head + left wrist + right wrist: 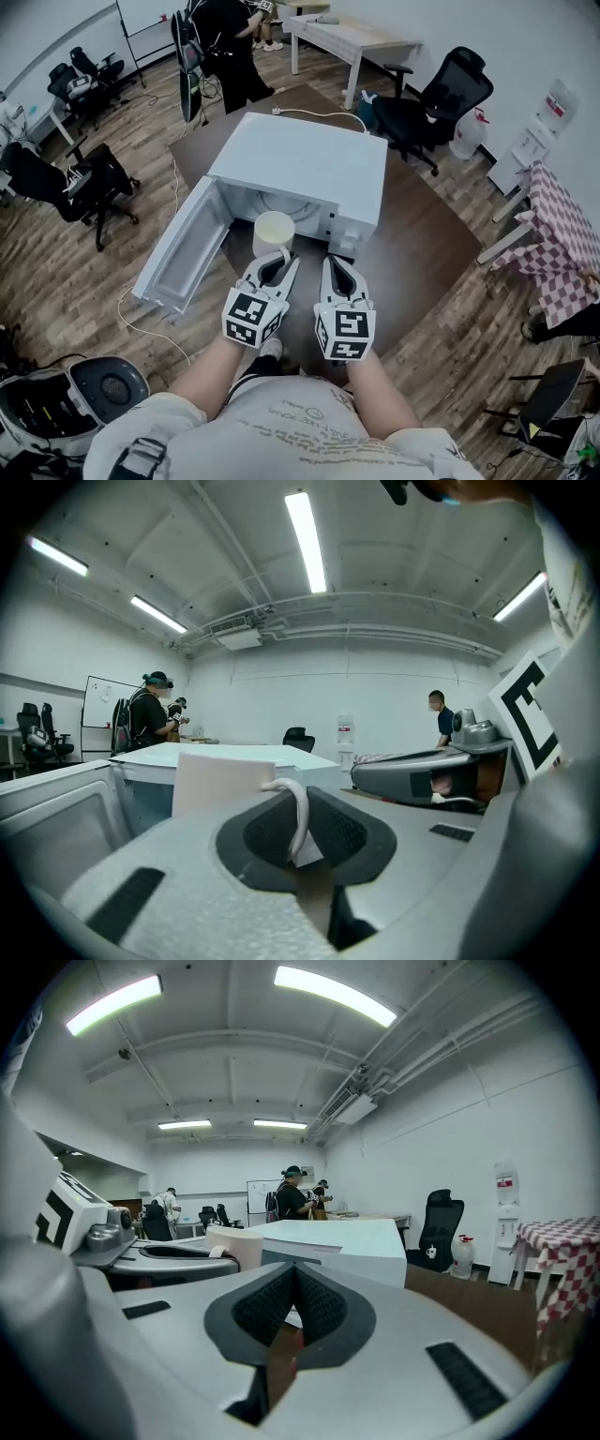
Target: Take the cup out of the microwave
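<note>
A cream cup [272,232] hangs just outside the open front of the white microwave [300,164], level with its doorway. My left gripper [284,257] is shut on the cup's thin handle [301,810]. In the left gripper view the cup's body [221,782] stands right beyond the jaws. The microwave door [183,248] is swung wide open to the left. Beside the left one, to its right, my right gripper [334,262] is shut with nothing in it. The right gripper view shows its jaws pressed together [291,1321] and the cup [234,1241] off to the left.
The microwave stands on a brown table [427,248], its cable [319,112] trailing behind. Black office chairs [431,98] stand around. A checkered tablecloth [562,234] is at the right. A person [230,47] stands at the back. The table is bare right of the microwave.
</note>
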`<state>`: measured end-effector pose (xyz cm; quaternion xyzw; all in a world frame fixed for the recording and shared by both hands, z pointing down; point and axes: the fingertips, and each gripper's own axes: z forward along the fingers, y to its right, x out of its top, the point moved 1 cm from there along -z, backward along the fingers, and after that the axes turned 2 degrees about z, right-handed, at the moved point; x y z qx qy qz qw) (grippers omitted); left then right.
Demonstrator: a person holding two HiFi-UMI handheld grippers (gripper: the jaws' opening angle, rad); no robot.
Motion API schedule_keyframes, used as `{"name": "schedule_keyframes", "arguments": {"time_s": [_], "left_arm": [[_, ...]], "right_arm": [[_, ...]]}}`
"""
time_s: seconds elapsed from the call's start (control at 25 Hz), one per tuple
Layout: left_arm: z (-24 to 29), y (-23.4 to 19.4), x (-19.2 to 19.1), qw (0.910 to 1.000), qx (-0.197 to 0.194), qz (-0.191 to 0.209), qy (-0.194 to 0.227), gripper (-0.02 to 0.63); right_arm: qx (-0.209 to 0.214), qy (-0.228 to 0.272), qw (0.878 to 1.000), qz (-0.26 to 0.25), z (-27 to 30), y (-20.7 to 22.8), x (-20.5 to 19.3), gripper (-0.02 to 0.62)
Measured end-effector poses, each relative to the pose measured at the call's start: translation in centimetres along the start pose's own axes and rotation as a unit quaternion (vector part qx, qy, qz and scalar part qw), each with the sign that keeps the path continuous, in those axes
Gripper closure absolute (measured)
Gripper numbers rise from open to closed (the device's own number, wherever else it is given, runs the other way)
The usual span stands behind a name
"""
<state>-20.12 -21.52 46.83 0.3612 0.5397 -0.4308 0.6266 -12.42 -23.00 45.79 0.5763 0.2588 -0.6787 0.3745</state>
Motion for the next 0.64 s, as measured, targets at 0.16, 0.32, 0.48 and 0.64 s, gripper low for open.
{"name": "schedule_keyframes", "arguments": {"time_s": [0.16,0.32,0.48,0.64], "left_arm": [[-0.03,-0.31,0.20,1.0000,0.002,-0.002,0.002,0.563],[0.02,-0.46,0.02,1.0000,0.001,0.002,-0.002,0.563],[0.21,-0.61,0.02,1.0000,-0.002,0.002,-0.002,0.561],[0.31,-0.85,-0.16,1.0000,-0.004,0.003,-0.004,0.561]], "right_arm": [[0.001,0.000,1.000,0.002,-0.08,-0.08,-0.03,0.584],[-0.002,-0.002,1.000,0.001,-0.10,-0.13,-0.15,0.584],[-0.005,-0.004,1.000,-0.001,0.06,-0.13,-0.09,0.584],[-0.008,-0.004,1.000,-0.003,0.34,-0.26,-0.12,0.584]]}}
